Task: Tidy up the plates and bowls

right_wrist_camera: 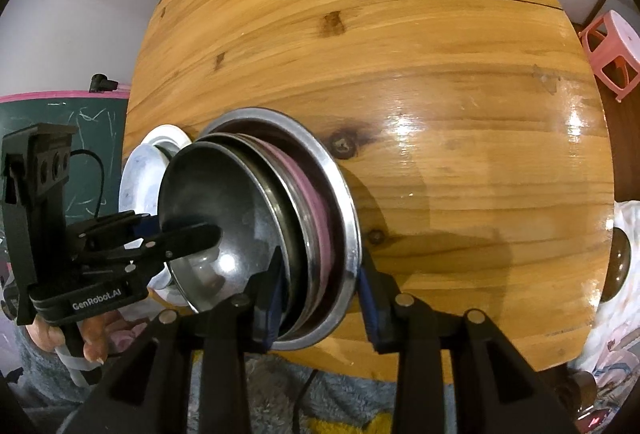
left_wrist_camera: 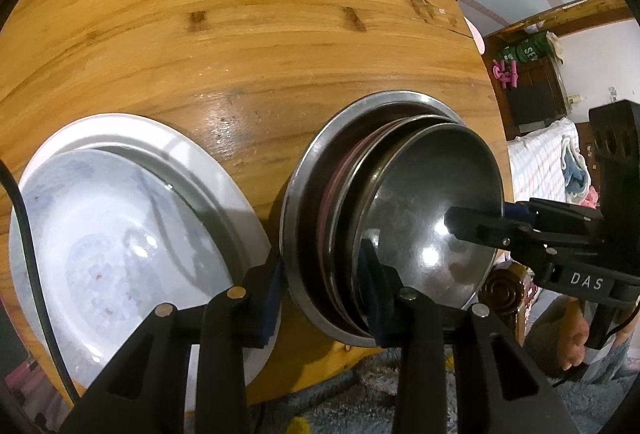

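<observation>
A: What is held, taken from the left?

B: Left of the stack, two white plates are set one on the other on the counter, untouched. The left tongs are narrowed onto the stack's left side: one pad is pressed against the outer steel rim, and the other finger is set inside the top bowl. The right tongs are closed likewise on the stack's right side, one finger in the top bowl and one outside the widest rim.

A: Where is the stack itself?

B: It is seated on the counter, close to the near edge. Steel pieces and a pink bowl are nested in it, slightly off-centre.

A: What could go wrong?

B: Several rims of different widths are clamped together, so firm contact is probably made only with the outermost and the innermost. If the stack is raised, the middle pieces could be left loose and could slide or rattle out.

A: Anything else?

B: Polished steel is gripped poorly by small pads. If one side is lifted faster than the other, the stack would be tilted and the top bowl could be tipped out toward the lower side. The plates lie just beside the stack's left rim, so they could be struck by the outer left finger if the stack is swung leftward. With the near edge so close to the stack, a dropped piece could be lost to the floor.
</observation>
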Available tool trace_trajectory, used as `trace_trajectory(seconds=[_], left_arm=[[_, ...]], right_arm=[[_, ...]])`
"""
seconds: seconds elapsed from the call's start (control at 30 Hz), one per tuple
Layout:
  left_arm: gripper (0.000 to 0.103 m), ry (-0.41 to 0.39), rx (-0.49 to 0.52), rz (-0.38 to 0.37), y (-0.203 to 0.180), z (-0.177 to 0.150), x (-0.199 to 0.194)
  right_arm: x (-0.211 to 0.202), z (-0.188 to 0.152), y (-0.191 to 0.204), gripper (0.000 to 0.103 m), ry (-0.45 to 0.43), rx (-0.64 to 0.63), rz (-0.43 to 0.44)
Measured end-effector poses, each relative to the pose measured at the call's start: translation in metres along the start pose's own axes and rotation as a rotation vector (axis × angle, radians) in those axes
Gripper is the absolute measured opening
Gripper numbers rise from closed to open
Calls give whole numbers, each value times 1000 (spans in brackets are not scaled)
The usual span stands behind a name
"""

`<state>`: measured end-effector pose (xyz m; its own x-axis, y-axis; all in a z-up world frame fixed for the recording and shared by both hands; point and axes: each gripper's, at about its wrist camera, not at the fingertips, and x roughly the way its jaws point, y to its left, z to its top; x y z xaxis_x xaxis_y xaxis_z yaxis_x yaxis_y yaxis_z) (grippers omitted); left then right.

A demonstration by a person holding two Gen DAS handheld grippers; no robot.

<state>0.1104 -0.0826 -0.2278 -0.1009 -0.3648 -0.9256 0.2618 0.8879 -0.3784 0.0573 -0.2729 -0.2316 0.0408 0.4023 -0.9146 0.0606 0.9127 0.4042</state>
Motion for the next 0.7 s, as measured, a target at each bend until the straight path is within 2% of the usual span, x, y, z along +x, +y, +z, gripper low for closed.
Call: trace_trajectory(seconds=[0.17,0.4,0.57,0.7], left_arm=[[33,-8,-6,-6,0,-5,-27],[33,-106,9,52,3,-16,-96],[33,-176,-14,107,22,-34,-143],[33,-205,-71,127,50,-54,-165]], right_arm=[[-16,2,14,33,19,-21,-17],[-56,5,69,33,-28,-110,-38],[-70,10,114,33,-43,-193,-31],[-64,12,150,33,-36,-255,-23]])
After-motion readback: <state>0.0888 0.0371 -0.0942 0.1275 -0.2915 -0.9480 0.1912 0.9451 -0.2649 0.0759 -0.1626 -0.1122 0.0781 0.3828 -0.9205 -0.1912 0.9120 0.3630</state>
